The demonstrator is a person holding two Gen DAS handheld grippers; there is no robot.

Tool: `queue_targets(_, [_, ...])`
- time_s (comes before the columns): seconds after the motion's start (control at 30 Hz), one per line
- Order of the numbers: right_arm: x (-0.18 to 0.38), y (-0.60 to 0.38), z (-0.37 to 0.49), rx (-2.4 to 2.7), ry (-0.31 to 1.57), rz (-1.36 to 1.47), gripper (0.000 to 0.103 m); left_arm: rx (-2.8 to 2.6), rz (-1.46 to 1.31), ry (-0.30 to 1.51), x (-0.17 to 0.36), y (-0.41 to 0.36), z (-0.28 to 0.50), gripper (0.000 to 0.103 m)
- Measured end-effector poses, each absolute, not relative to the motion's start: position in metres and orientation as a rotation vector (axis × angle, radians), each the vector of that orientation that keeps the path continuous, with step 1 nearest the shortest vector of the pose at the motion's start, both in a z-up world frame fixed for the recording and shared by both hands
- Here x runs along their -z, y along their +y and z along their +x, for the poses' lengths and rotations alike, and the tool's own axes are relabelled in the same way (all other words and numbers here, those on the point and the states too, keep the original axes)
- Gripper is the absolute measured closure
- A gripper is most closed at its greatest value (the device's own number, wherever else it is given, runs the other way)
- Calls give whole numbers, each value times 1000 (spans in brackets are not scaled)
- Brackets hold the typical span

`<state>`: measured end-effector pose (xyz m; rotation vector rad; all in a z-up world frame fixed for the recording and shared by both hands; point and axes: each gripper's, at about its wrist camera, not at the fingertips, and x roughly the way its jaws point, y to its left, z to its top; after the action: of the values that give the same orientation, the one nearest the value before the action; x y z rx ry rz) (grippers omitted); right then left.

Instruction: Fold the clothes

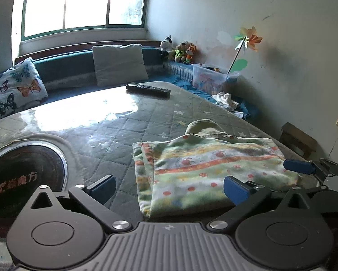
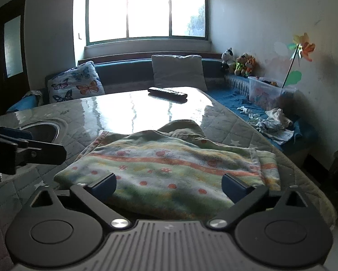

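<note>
A folded child's garment [image 1: 205, 171] with green, yellow and orange stripes and red dots lies on the quilted table cover [image 1: 123, 131], its green collar at the far side. My left gripper [image 1: 169, 189] is open at the garment's near left edge, holding nothing. The right gripper's blue fingers [image 1: 299, 167] show at the garment's right edge. In the right wrist view the garment [image 2: 169, 167] lies just ahead of my open right gripper [image 2: 169, 187], whose fingers hover over its near edge. The left gripper's arm [image 2: 22, 149] shows at the left.
A black remote [image 1: 148, 89] lies at the table's far side. A round black inset with a metal rim [image 1: 26, 176] sits in the table at the left. Pillows [image 1: 119, 64], plush toys [image 1: 178, 50], a plastic box [image 1: 211, 79] and loose clothes [image 2: 275, 122] line the bench behind.
</note>
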<state>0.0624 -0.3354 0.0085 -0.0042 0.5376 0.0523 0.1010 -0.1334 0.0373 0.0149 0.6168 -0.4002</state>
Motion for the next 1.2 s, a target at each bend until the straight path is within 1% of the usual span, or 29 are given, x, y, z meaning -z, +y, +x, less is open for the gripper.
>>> queue_targets(0.7, [-2, -312, 23, -3, 550, 0, 0, 339, 40, 626, -23, -108, 55, 0])
queue_targets(1.2, [-2, -304, 11, 18, 551, 5, 0, 332, 37, 626, -21, -103, 41, 0])
